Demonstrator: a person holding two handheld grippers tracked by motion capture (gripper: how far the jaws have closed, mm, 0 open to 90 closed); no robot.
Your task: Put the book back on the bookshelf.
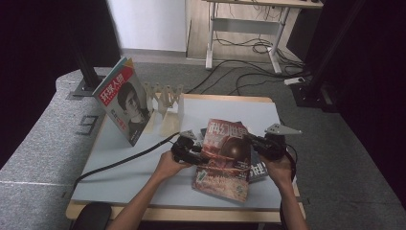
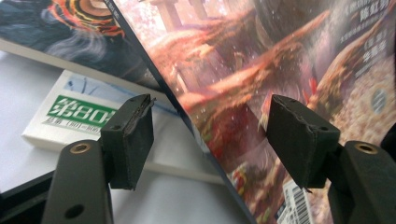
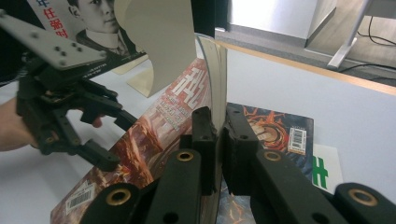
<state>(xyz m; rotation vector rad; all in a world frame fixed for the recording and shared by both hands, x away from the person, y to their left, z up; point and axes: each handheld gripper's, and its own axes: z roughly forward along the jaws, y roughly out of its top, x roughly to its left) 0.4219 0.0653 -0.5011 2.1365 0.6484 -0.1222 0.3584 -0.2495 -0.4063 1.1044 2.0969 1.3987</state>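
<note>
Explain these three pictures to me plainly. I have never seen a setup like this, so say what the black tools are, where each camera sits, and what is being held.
A person at a table holds a hand tool with a two-jaw claw in each hand. The high view looks down from above; the other two cameras ride on the claws.

The right claw is shut on the edge of a red magazine, lifting it at a tilt. The left claw straddles the opposite edge, its pads not touching yet.

Beneath it lie a dark-covered book and a white booklet with a green label. At the back left, another magazine with a portrait cover leans in a pale wooden rack.
</note>
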